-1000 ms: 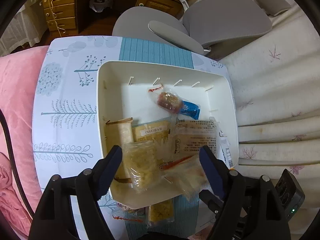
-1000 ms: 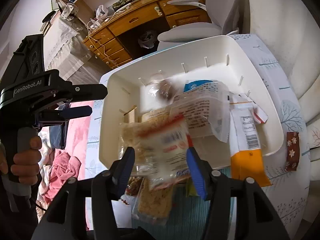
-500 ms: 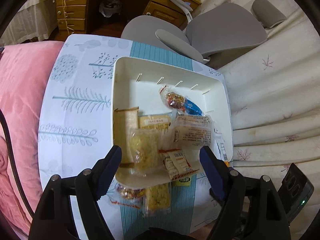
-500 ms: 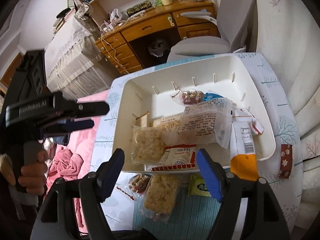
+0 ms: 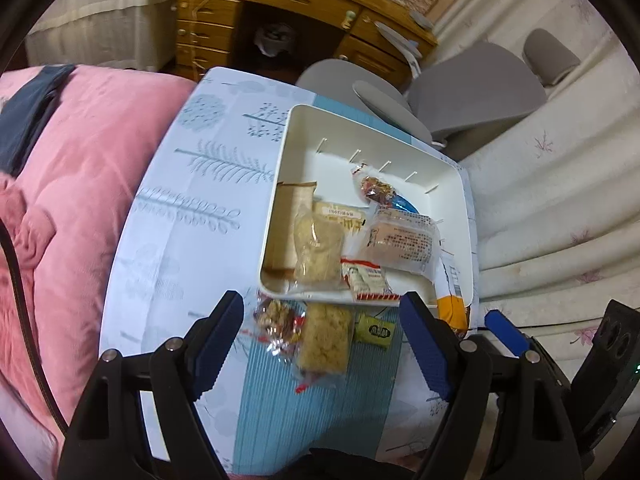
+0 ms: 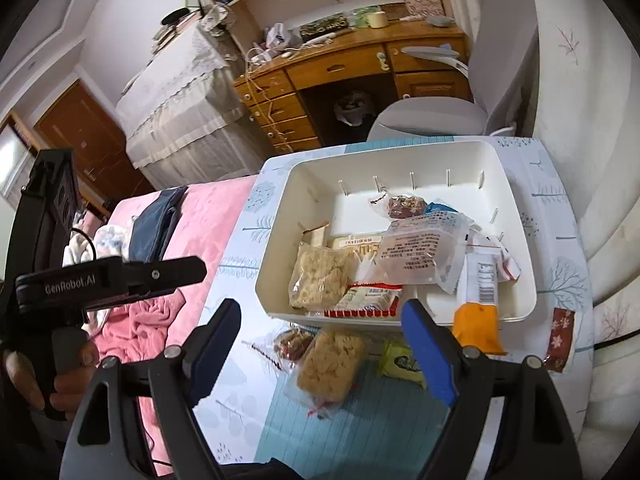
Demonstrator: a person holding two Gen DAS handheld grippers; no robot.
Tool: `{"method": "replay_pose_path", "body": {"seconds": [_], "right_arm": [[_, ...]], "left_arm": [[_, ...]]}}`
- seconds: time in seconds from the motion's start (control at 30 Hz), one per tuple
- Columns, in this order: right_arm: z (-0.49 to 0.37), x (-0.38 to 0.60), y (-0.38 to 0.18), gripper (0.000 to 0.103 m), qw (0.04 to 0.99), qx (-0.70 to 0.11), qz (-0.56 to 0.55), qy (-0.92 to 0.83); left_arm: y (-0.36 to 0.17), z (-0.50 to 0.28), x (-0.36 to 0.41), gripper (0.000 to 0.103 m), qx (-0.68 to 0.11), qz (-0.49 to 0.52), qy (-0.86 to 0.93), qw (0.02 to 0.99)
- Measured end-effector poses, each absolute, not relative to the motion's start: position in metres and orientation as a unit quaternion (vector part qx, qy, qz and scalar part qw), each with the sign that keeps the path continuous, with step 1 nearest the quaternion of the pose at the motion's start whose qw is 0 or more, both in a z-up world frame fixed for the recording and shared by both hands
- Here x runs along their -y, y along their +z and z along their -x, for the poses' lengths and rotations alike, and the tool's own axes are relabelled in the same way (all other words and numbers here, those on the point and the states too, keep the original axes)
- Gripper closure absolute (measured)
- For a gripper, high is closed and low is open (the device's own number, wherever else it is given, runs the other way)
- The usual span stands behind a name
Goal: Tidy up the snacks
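A white bin [image 5: 468, 216] [image 6: 516, 208] on the table holds several snack packets, among them a puffed rice bar [image 5: 318, 248] and a red-and-white packet [image 6: 366, 300] at its near wall. An orange-and-white packet [image 6: 478, 304] leans over the near rim. In front of the bin lie a nut packet [image 5: 276, 320], a rice cracker packet [image 6: 330, 364] and a small green packet [image 6: 400, 362]. My left gripper [image 5: 320, 304] hangs open above these loose packets, holding nothing. My right gripper [image 6: 320, 308] hovers over the same spot, its jaws opening with nothing between them.
A dark red packet [image 6: 560, 338] lies at the table's right edge. Pink bedding [image 5: 72, 184] borders the table on the left, and white patterned fabric [image 5: 560, 208] rises on the right. A grey chair [image 5: 472, 92] and a wooden desk [image 6: 348, 68] stand behind the table.
Both grippers drew back and rose from the bin. The right gripper let go of the red-and-white packet, which now lies at the bin's near wall, and its jaws widened.
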State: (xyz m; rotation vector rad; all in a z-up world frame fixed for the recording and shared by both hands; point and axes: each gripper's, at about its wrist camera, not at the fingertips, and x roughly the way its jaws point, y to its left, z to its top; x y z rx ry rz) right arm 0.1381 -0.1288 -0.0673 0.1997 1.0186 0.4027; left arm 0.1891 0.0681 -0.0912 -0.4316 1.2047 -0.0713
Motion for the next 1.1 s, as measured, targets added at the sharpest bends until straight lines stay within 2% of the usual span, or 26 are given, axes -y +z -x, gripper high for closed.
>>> {"method": "replay_pose_path", "body": {"seconds": [0.6, 1.1], "right_arm": [[-0.102, 0.225, -0.074, 0.020, 0.843, -0.492, -0.064, 0.208], [-0.112, 0.303, -0.121, 0.020, 0.805, -0.562, -0.136, 0.136]], "left_arm": [[-0.112, -0.093, -0.005, 0.024, -0.541, 0.242, 0.080, 0.802], [-0.155, -0.073, 0.024, 0.024, -0.564, 0.246, 0.104, 0.782]]}}
